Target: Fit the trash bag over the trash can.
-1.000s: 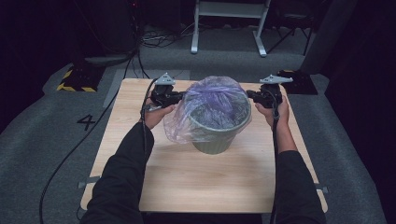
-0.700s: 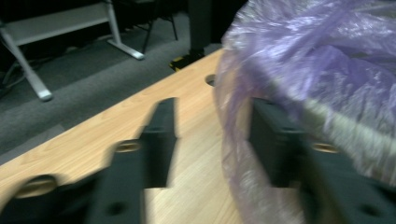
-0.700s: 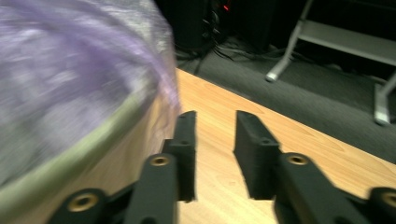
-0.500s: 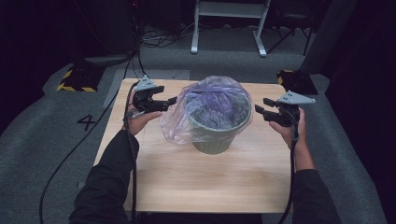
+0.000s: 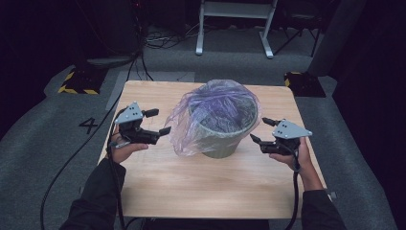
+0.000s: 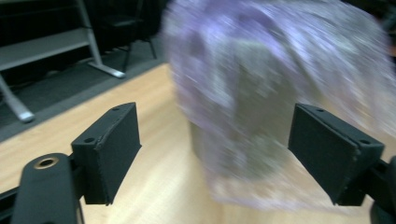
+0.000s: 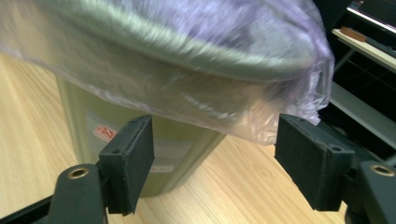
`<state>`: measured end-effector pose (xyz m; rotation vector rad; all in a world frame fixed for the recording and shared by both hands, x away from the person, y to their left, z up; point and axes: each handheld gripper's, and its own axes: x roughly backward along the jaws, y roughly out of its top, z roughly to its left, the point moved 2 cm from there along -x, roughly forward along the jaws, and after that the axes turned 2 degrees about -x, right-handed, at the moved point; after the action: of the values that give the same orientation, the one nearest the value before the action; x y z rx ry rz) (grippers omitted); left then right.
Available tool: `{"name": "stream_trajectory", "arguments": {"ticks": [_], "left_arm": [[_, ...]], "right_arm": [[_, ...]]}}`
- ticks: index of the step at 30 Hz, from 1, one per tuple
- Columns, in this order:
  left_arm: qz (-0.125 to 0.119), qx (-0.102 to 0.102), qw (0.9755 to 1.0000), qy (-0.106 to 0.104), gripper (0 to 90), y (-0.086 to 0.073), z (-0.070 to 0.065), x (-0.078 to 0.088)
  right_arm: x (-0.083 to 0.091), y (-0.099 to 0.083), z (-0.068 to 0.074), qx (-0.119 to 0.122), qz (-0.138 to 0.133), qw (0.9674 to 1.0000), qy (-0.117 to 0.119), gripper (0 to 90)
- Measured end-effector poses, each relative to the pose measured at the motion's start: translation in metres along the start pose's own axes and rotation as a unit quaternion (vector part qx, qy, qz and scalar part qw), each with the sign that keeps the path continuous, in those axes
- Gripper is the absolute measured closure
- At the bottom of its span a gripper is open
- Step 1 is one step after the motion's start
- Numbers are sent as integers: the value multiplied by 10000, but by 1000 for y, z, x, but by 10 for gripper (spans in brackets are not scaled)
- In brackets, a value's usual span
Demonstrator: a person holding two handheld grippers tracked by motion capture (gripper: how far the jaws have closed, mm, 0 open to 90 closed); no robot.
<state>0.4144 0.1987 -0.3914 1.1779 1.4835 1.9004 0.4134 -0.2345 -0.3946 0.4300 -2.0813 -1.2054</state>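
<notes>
High view: a grey-green round plastic waste bin (image 5: pixel 222 139) stands upright a little behind the middle of the light wooden square table (image 5: pixel 201 187). A thin, translucent purple plastic bag (image 5: pixel 210 103) lines it, its mouth folded out over the rim; on the bin's left the film hangs in a loose flap down the outer wall almost to the table top.

I hold the left gripper (image 5: pixel 158 122) just left of that flap, apart from it, jaws pointing toward the bin. Its jaws have just been opening and now stand wide and released, with nothing between them. The right gripper (image 5: pixel 262 129) sits just right of the bin near its lower wall, also clear of it; its jaws too have just been opening and gape empty. Each hand rests low over the table, and a black cable (image 5: pixel 72 163) trails from the left gripper off the table's near-left edge.

Left gripper view: the two black pads (image 6: pixel 114 144) frame the blurred bag-covered bin (image 6: pixel 252 107) ahead, without contact.

Right gripper view: the pads (image 7: pixel 133 158) stand apart beneath the bag's overhanging fold (image 7: pixel 196 100); the bin wall (image 7: pixel 154 144), bearing a pale label with a red mark, lies beyond them, untouched.
</notes>
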Motion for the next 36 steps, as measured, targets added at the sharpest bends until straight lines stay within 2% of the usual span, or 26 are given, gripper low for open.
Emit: {"name": "stream_trajectory", "arguments": {"ticks": [3, 5, 7, 9, 10, 11, 12, 13, 14, 16, 18, 20, 24, 27, 29, 31, 33, 34, 35, 36], "left_arm": [[237, -251, 9992, -223, 155, -6, -21, -9], [424, -351, 9978, -359, 155, -9, -33, -19], [534, -397, 9970, -401, 155, -10, -38, -29], [690, -521, 9952, -450, 162, -11, -42, -39], [733, -598, 9948, -364, 194, -11, -43, -44], [792, -671, 9942, -288, 295, -11, -44, -48], [832, -774, 9931, -275, 428, -10, -44, -52], [860, -836, 9925, -237, 513, -10, -43, -55], [877, -837, 9925, -156, 612, -10, -41, -59], [916, -822, 9924, -85, 754, -11, -37, -64], [913, -851, 9921, -76, 893, -11, -34, -67], [898, -822, 9923, -231, 900, -13, -33, -69], [993, -870, 9907, -338, 900, -17, -36, -74], [1082, -931, 9891, -373, 900, -20, -38, -76], [1199, -1018, 9869, -371, 900, -24, -39, -78], [1238, -1013, 9865, -356, 898, -26, -37, -77], [1073, -851, 9901, -306, 713, -26, -34, -71], [971, -772, 9914, -412, 695, -25, -32, -65], [860, -702, 9927, -463, 629, -24, -30, -59], [758, -603, 9944, -416, 565, -23, -28, -53]], "right_arm": [[-7, 1, 3, 145, 156, 9994, -287, 284], [-8, 2, 3, 160, 113, 9988, -453, 303], [-9, 4, 2, 168, 46, 9981, -591, 340], [-12, 5, 3, 211, 77, 9982, -550, 428], [-13, 5, 3, 270, 99, 9977, -614, 506], [-14, 5, 4, 304, 96, 9977, -591, 580], [-14, 5, 4, 291, 46, 9985, -468, 681], [-14, 5, 4, 270, -9, 9988, -400, 748], [-15, 5, 4, 267, -21, 9989, -388, 797], [-15, 5, 4, 279, -39, 9991, -322, 885], [-15, 4, 6, 299, 1, 9991, -306, 900], [-15, 2, 8, 363, 40, 9990, -249, 900], [-13, -3, 12, 370, 77, 9992, -136, 900], [-12, -9, 13, 294, 88, 9995, -83, 900], [-12, -13, 13, 259, 153, 9995, -44, 900], [-14, -17, 13, 236, 253, 9994, -9, 900], [-16, -20, 12, 212, 298, 9993, -11, 900], [-15, -21, 13, 197, 296, 9994, 55, 900], [-15, -22, 13, 189, 281, 9994, 83, 900], [-14, -23, 13, 153, 286, 9994, 108, 900]]}}
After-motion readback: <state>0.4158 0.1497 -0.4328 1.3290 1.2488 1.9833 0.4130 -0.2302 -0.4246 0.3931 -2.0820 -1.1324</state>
